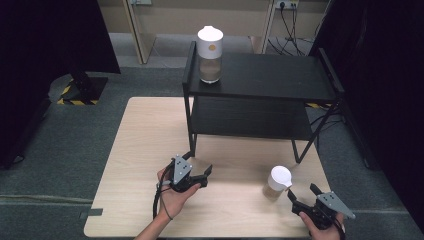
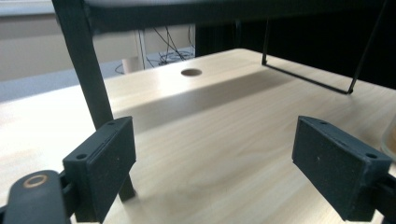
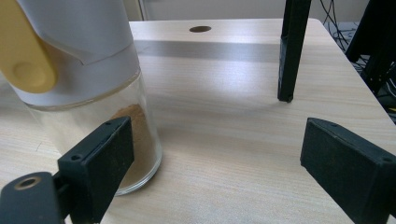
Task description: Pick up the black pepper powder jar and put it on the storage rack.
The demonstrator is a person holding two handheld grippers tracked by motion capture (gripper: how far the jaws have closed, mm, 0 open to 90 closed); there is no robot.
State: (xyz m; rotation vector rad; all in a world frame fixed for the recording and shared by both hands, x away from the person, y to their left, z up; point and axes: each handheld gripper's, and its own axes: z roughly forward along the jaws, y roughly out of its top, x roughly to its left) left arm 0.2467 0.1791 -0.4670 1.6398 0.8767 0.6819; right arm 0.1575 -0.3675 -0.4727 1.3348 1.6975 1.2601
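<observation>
Nothing is gripped yet: the right claw [image 1: 302, 196] is held wide open just beside the jar [image 1: 278, 183] on the counter [image 1: 140, 150], and the left claw [image 1: 202, 176], also wide open and empty, is kept near the front leg of the black shelf [image 1: 265, 75]. The grasp and the carrying are judged to be left, perhaps toward the shelf, where a second jar [image 1: 210, 55] is already placed. The jar is seen upright near the right front of the counter, of clear glass with a white lid [image 3: 79, 32], a yellow tab [image 3: 23, 51] and brown powder [image 3: 137, 140] inside.
</observation>
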